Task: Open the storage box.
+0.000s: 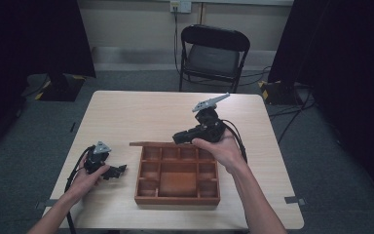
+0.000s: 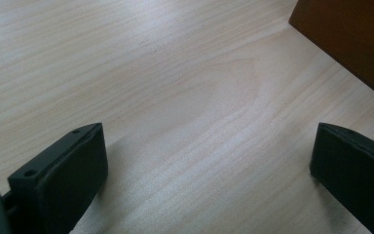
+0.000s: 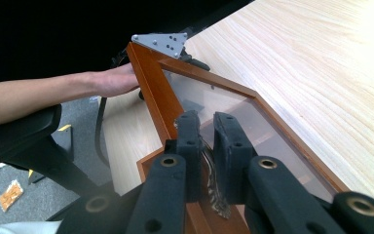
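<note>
A wooden box (image 1: 177, 197) with several compartments sits on the table near the front edge. Its glass-paned lid (image 3: 151, 83) is swung up from the box and shows as a thin wooden edge (image 1: 151, 144) in the high view. My right gripper (image 3: 205, 122) is shut on the small ornate metal clasp (image 3: 210, 168) on the lid's frame. In the high view this gripper (image 1: 181, 138) hovers over the box's far edge. My left gripper (image 1: 119, 171) rests on the table left of the box, its jaws wide open (image 2: 204, 165) over bare wood. The box's side wall (image 2: 350, 39) is just beyond them.
The light wooden table (image 1: 165, 112) has bare room behind and to both sides of the box. A black folding chair (image 1: 214, 51) stands behind the far edge. Cables trail on the floor at the right, and dark curtains hang on both sides.
</note>
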### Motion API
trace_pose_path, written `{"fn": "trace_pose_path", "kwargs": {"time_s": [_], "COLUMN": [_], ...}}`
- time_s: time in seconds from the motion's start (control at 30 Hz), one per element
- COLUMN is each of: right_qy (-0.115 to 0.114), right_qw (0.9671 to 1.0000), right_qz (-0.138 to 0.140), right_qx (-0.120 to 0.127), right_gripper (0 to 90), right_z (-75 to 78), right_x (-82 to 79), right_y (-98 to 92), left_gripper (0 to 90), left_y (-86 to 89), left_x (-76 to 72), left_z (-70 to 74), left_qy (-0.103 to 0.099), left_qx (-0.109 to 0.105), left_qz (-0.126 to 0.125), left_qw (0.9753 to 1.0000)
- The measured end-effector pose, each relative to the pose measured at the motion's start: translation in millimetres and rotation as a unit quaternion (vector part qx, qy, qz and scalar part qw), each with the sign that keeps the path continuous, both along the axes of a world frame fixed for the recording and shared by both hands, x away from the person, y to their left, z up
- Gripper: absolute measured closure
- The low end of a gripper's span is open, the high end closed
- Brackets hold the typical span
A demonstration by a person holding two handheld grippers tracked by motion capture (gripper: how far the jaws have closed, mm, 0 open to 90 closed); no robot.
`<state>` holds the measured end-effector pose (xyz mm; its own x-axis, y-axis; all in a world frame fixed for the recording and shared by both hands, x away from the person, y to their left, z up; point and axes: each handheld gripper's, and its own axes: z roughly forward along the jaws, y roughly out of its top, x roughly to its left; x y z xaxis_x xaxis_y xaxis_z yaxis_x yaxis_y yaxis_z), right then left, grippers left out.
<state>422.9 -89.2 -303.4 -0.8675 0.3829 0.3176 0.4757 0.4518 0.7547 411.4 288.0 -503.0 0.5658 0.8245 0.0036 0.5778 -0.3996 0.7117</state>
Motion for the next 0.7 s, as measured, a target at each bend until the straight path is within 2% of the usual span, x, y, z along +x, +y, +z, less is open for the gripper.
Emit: {"fn": "trace_pose_path", "kwargs": {"time_s": [0.7], "right_qy": [0.000], "right_qw": [1.0000], "right_qz": [0.001], "right_qx": [-0.002], "right_gripper": [81.9], "right_z": [-0.1], "right_x": [0.2], "right_y": [-0.5], "left_gripper": [0.0], "left_y": [0.0], "left_x": [0.0], "left_z": [0.0], "left_qy": [0.000], "left_qx": [0.001], "left_qz": [0.000], "left_qw": [1.0000]}}
